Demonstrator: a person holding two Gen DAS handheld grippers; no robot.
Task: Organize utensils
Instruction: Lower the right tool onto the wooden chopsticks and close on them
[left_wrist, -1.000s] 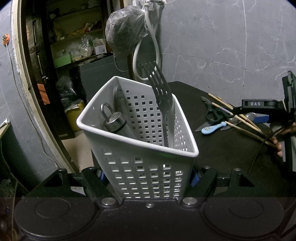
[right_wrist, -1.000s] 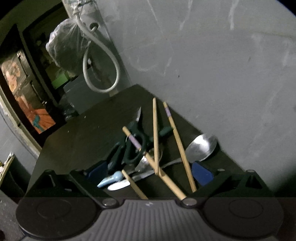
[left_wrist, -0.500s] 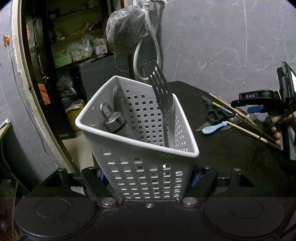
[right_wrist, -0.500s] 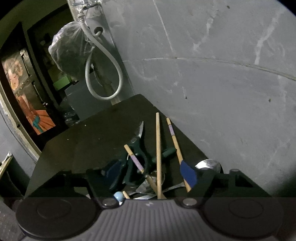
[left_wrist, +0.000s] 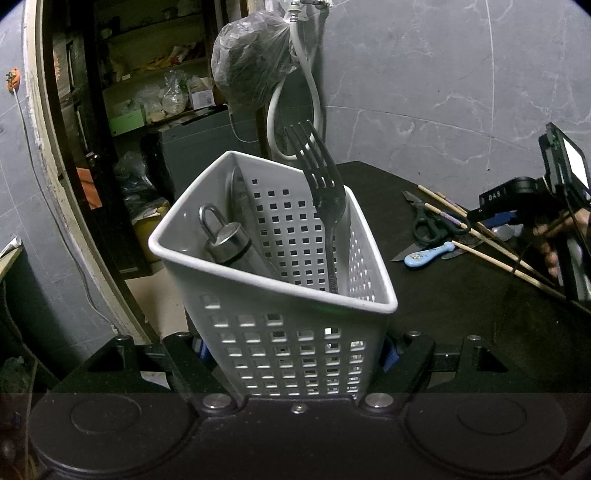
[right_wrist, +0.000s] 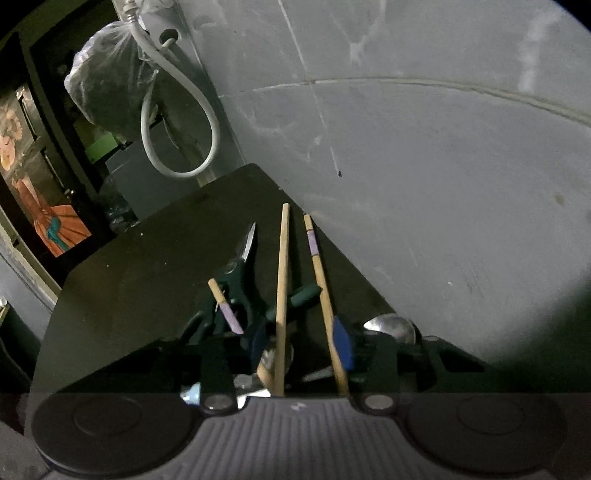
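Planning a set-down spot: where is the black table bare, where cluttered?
Bare: the table from the scissors left to its edge, and the strip between the basket and the blue-handled spoon. Crowded: the wall-side pile of chopsticks, where the right tongs are closing.

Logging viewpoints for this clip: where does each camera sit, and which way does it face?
Left wrist: on the left gripper, facing the white basket it clamps; a hand shows at right.
Right wrist: on the right gripper, facing the chopsticks; jaws closing around them.
Shared: scissors, hanging hose.
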